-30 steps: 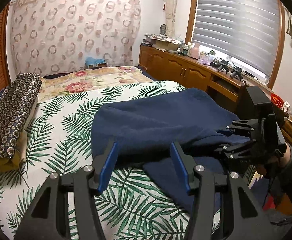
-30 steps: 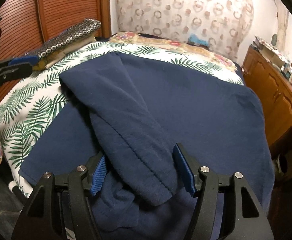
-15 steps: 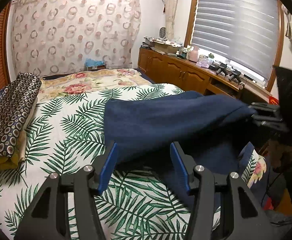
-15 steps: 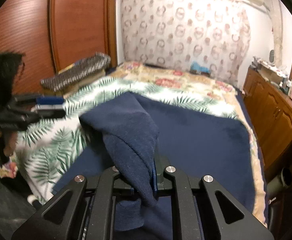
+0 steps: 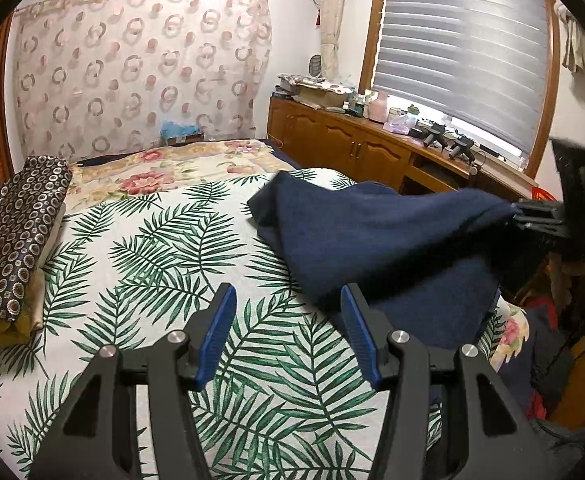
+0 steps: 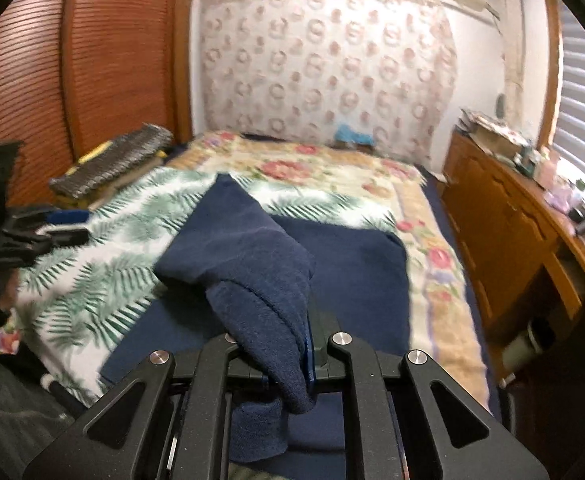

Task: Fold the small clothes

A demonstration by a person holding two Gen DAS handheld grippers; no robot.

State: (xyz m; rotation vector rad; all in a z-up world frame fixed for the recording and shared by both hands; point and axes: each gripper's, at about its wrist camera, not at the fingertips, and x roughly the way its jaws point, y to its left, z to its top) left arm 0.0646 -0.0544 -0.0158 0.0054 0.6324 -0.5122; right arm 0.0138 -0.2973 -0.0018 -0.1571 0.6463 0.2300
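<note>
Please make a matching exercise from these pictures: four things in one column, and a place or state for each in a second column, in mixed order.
Things:
1. navy garment
2. left gripper
3. right gripper
4. folded patterned cloth

Places or states:
a. open, nothing between the fingers
b. stacked at the bed's left edge
c. partly lifted off the leaf-print sheet
d. shut on cloth

Pairs: 1-c, 2-a, 3-d, 4-b

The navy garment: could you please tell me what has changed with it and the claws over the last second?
The right claw closed on a fold of the navy garment and lifted it up off the leaf-print bedspread, dragging the cloth along. The left claw stayed open and empty, hovering in place.
</note>
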